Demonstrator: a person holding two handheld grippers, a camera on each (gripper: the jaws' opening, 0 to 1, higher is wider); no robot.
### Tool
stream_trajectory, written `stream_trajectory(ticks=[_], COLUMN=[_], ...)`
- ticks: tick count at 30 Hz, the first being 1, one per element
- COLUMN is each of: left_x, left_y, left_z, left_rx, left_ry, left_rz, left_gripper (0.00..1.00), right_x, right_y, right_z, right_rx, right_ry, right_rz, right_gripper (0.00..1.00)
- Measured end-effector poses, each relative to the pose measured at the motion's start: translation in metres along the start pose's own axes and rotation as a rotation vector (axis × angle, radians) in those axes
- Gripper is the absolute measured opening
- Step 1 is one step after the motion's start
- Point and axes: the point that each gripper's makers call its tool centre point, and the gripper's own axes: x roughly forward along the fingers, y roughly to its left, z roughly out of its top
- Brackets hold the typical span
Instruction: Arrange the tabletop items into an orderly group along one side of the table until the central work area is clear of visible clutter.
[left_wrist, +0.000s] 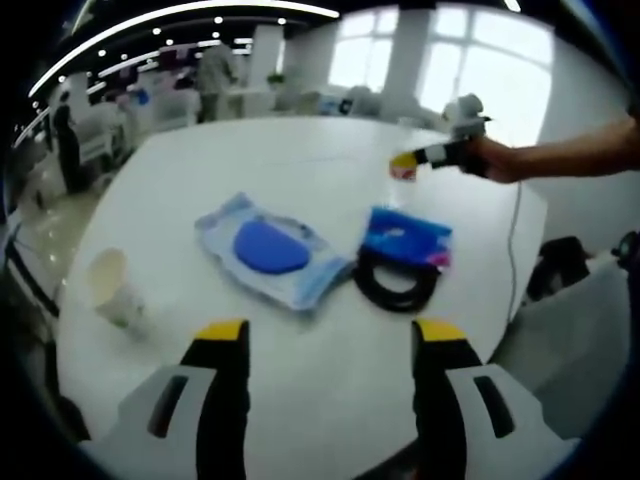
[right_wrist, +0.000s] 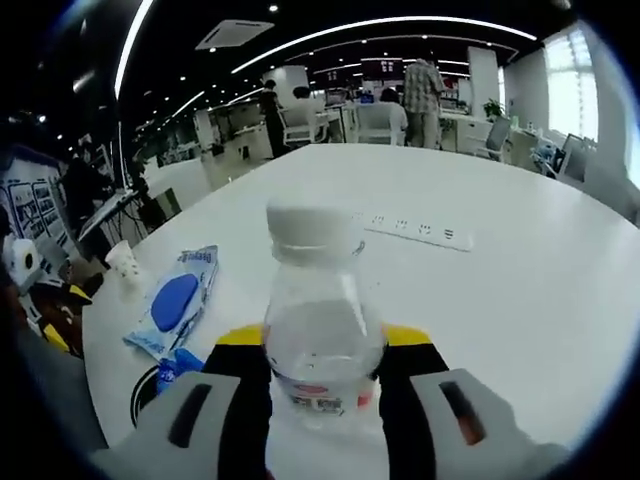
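Note:
My left gripper (left_wrist: 330, 335) is open over the near edge of the white round table (left_wrist: 300, 400), with nothing between its yellow-tipped jaws. Ahead of it lie a blue-and-white wipes pack (left_wrist: 265, 250), a blue packet (left_wrist: 408, 235) resting partly on a black ring (left_wrist: 395, 288), and a white paper cup (left_wrist: 112, 290) to the left. At the far right, a hand holds my right gripper (left_wrist: 432, 156) over the table. In the right gripper view, my right gripper (right_wrist: 322, 340) is shut on a clear bottle (right_wrist: 318, 330) with a white cap, which stands upright. The wipes pack (right_wrist: 178, 300), cup (right_wrist: 124, 262) and black ring (right_wrist: 145, 395) lie to its left.
A flush socket strip (right_wrist: 415, 230) is set into the tabletop beyond the bottle. The person's arm (left_wrist: 570, 155) reaches in from the right. Desks, chairs and standing people (right_wrist: 425, 85) fill the office behind. A dark bag (left_wrist: 560, 270) sits beyond the table's right edge.

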Motion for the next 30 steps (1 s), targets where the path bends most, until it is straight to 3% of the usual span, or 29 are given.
stream_trajectory(ticks=[8, 18, 30], left_x=[0.000, -0.001, -0.005], left_y=[0.000, -0.001, 0.000], left_z=[0.001, 0.004, 0.009], left_rx=[-0.001, 0.004, 0.001], left_ry=[-0.005, -0.013, -0.035], left_rz=[-0.001, -0.004, -0.003], left_gripper=[0.62, 0.62, 0.62], right_x=[-0.005, -0.008, 0.014], right_y=[0.002, 0.010, 0.066], right_z=[0.004, 0.042, 0.095], right_rx=[-0.014, -0.042, -0.109], right_ry=[-0.004, -0.060, -0.121], right_rz=[-0.004, 0.006, 0.082], right_gripper=[0.39, 0.39, 0.39])
